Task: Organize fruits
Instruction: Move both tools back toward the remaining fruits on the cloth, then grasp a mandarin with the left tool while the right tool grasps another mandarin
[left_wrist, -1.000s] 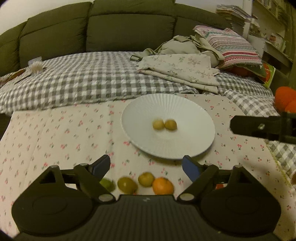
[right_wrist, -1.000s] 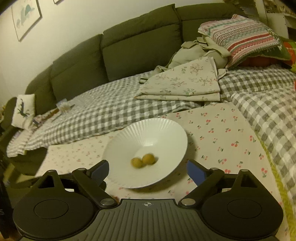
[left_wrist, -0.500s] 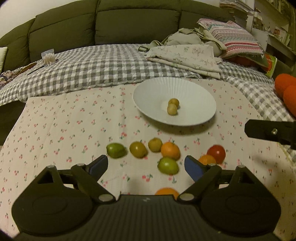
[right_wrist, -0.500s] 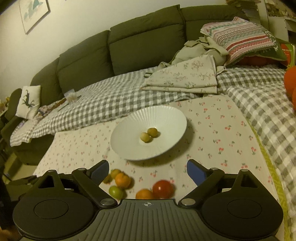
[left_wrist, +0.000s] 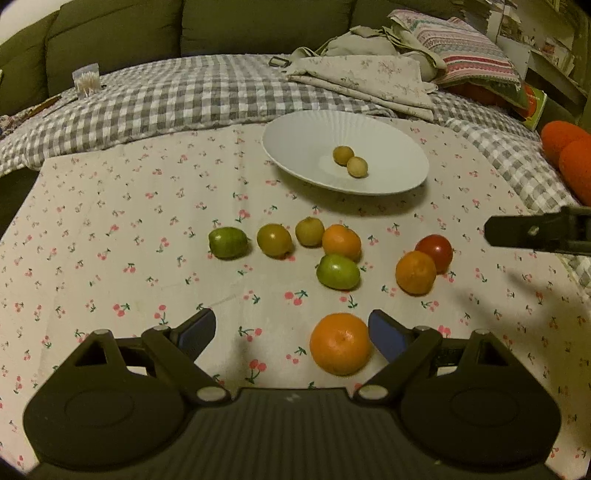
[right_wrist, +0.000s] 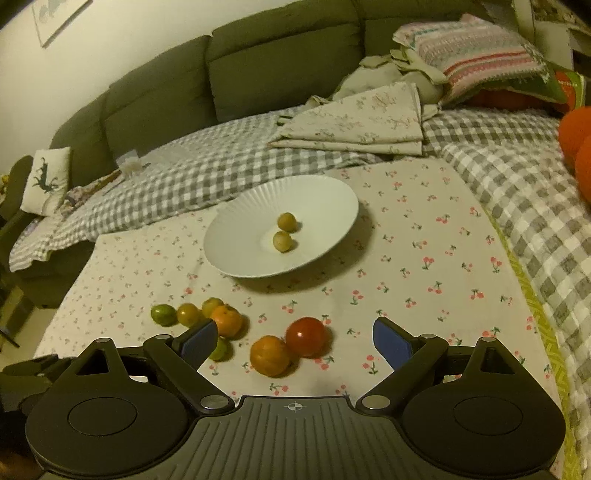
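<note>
A white ribbed plate (left_wrist: 295, 144) (right_wrist: 325, 199) holds two small yellow-brown fruits (left_wrist: 350, 160) (right_wrist: 285, 230). Several loose fruits lie on the cherry-print cloth in front of it: a green one (left_wrist: 227, 242), a yellow-green one (left_wrist: 274, 240), oranges (left_wrist: 341, 242) (left_wrist: 415, 272), a green one (left_wrist: 338, 271), a red tomato (left_wrist: 435, 252) (right_wrist: 306, 336) and a large orange (left_wrist: 340, 343). My left gripper (left_wrist: 291, 332) is open, the large orange just inside its right finger. My right gripper (right_wrist: 291, 338) is open above the tomato and an orange (right_wrist: 269, 355).
A grey checked blanket (left_wrist: 177, 99) covers the sofa seat behind the cloth. Folded floral fabric (left_wrist: 362, 77) and a striped pillow (left_wrist: 461, 51) lie at the back right. Orange cushions (left_wrist: 569, 155) sit at the right edge. The right gripper's finger (left_wrist: 535, 234) shows at right.
Both grippers have pulled back and up from the plate. The loose fruits on the cloth have come into full view. Both stay open and empty.
</note>
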